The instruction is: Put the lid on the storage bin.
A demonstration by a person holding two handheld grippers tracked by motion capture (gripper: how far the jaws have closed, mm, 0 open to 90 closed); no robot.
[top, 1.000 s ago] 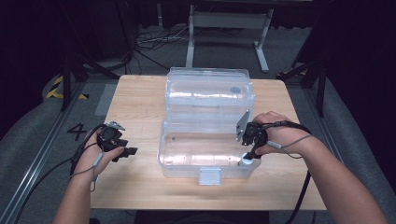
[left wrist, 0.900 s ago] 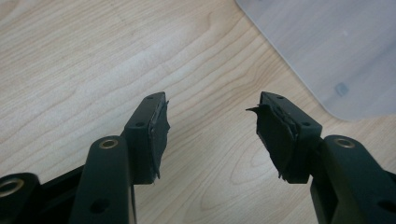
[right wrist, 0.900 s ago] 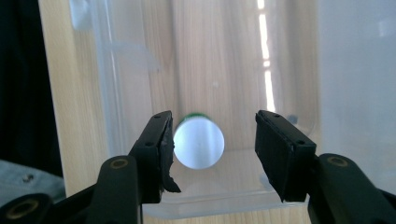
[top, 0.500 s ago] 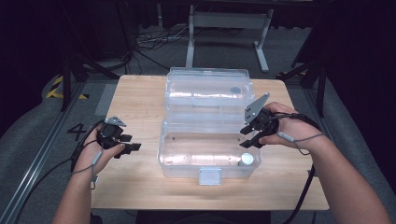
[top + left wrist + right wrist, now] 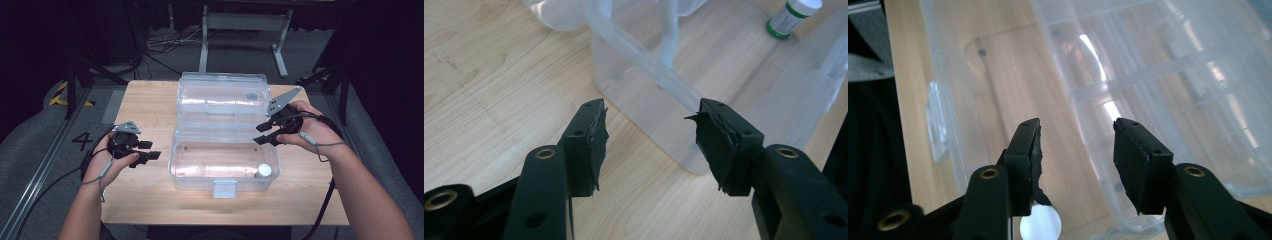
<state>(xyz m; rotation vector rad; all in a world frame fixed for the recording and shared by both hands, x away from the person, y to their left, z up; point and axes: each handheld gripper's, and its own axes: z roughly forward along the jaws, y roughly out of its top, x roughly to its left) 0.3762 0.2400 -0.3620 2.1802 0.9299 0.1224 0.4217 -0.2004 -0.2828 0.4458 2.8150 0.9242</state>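
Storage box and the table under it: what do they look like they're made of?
Storage box: looks like clear, glossy moulded plastic; the table shows through its walls and lid, with bright glare streaks. Table: pale wood or wood-look laminate, matte; grain lines are visible, but which one is unclear.

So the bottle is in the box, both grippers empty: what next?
Probably bring the right gripper back to the open lid and start swinging it shut. The small bottle stands inside the clear box, and the jaws, just closing somewhat, hold nothing.
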